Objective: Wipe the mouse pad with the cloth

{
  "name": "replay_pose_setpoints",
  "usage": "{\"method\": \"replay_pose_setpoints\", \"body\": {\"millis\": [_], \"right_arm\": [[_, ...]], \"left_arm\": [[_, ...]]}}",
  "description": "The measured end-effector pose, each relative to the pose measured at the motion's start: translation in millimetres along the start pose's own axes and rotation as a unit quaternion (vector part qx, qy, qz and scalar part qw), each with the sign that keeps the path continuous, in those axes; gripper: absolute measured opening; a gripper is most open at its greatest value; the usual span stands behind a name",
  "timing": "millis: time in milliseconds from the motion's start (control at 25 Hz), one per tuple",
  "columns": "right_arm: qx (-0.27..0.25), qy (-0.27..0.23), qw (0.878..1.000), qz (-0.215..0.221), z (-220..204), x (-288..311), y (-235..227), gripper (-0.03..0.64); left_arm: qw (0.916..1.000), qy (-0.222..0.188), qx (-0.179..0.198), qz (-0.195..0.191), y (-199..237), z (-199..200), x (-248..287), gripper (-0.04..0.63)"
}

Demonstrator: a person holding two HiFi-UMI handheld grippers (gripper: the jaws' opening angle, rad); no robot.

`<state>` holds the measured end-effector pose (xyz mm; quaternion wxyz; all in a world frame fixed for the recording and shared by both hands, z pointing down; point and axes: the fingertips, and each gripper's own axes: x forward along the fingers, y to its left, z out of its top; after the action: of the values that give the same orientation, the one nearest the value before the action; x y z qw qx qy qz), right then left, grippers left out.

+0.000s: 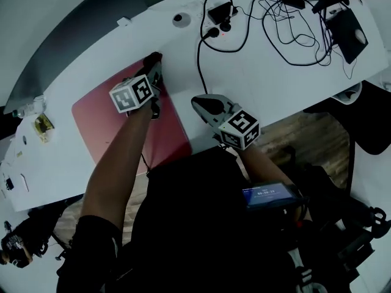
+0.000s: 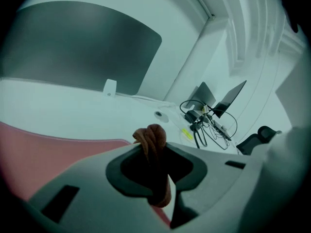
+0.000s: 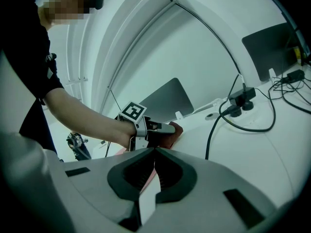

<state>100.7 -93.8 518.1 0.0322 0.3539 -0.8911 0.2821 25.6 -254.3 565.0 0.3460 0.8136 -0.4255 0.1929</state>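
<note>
A pink mouse pad [image 1: 104,118] lies on the left part of the white desk [image 1: 275,72]. My left gripper [image 1: 154,65] rests at the pad's far right corner, shut on a bunched reddish-brown cloth [image 1: 151,58]. In the left gripper view the cloth [image 2: 151,142] bulges up between the jaws, with the pad [image 2: 43,154] to its left. My right gripper [image 1: 199,102] sits just right of the pad near the desk's front edge, jaws shut and nothing held. The right gripper view shows the left gripper [image 3: 167,128] and the cloth [image 3: 177,129] ahead of it.
A power strip [image 1: 220,12] with a black cable [image 1: 199,60] sits at the back of the desk. Tangled cables [image 1: 293,29] and a black device [image 1: 349,32] are at the far right. A round grommet [image 1: 181,20] is behind the pad, small clutter [image 1: 41,127] left of it.
</note>
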Motion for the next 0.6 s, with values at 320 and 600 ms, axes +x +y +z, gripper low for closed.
{"method": "replay_pose_setpoints", "body": {"millis": [320, 600], "right_arm": [[-0.025, 0.003, 1.000, -0.002, 3.8, -4.4, 13.4, 0.026], [-0.063, 0.003, 0.998, 0.016, 5.4, -4.9, 46.6, 0.026]], "left_arm": [[0.9972, -0.040, 0.009, -0.063, -27.3, -7.3, -24.9, 0.091], [0.9913, -0.080, 0.068, -0.080, -45.9, -8.7, -89.0, 0.091]]}}
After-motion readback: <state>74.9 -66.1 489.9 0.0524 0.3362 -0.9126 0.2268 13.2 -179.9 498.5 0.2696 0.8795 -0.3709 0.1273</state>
